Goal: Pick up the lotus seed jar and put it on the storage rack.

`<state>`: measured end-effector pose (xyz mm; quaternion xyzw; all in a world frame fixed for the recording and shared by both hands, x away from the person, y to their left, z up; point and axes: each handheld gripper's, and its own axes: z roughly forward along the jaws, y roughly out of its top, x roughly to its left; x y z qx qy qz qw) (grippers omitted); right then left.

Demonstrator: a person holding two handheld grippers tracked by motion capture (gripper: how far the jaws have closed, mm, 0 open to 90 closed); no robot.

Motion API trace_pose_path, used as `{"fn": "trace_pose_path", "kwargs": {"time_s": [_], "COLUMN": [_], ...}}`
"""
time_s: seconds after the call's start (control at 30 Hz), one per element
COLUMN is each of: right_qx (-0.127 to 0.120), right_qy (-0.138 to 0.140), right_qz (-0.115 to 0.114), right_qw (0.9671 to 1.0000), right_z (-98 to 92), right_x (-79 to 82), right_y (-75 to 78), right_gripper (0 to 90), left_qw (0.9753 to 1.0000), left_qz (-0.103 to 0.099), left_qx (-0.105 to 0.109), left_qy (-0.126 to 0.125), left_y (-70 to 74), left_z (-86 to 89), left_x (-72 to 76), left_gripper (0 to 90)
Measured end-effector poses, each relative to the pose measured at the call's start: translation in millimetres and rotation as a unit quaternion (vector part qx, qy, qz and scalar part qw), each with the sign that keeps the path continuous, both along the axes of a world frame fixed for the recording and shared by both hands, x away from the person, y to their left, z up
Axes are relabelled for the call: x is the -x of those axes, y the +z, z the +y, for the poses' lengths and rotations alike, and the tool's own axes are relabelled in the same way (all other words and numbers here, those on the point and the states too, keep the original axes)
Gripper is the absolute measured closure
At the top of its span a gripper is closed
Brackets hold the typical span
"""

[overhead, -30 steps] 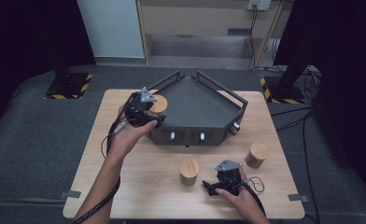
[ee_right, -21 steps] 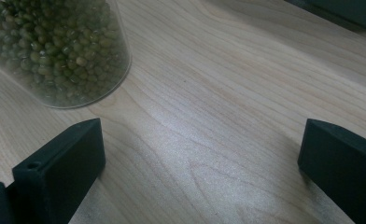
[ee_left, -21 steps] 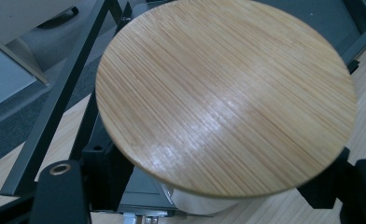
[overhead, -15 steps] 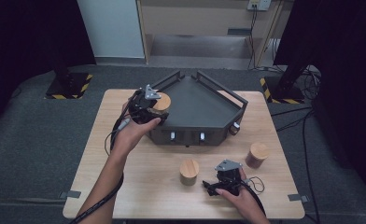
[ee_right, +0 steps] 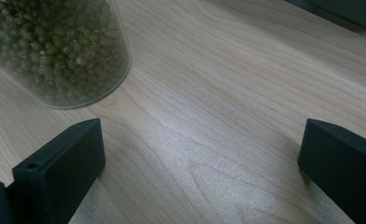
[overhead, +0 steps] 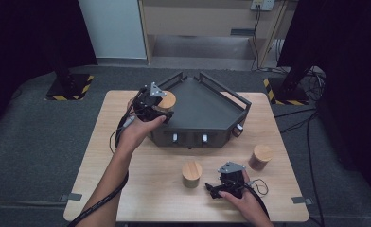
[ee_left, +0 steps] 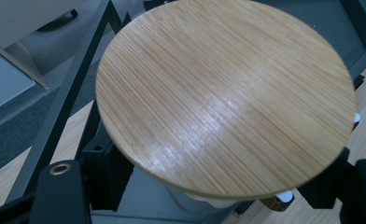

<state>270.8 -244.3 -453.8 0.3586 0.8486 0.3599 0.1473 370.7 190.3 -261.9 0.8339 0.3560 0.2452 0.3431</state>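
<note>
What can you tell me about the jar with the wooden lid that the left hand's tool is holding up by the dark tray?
The jar has a round, flat lid of pale striped wood, bamboo by the look of it, with a slight sheen in the left gripper view. Below the lid a bit of clear wall and a white seal show; its contents cannot be made out. It stands roughly upright, clamped between the jaws of the left gripper, at the left edge of the dark tray. Whether it rests on the tray or hangs above it cannot be told.
</note>
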Motion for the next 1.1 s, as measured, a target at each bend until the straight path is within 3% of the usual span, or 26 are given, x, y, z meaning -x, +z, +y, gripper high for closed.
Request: {"fn": "trace_pose_path", "kwargs": {"time_s": [1.1], "right_qx": [0.0], "right_qy": [0.0], "right_qz": [0.0], "right_qw": [1.0], "right_z": [0.0], "right_x": [0.0], "right_y": [0.0], "right_gripper": [0.8], "left_qw": [1.0], "left_qz": [0.005], "left_qx": [-0.005], "left_qy": [0.003], "left_y": [-4.5], "left_z": [-13.6], "left_x": [-29.4], "left_gripper": [24.3]}}
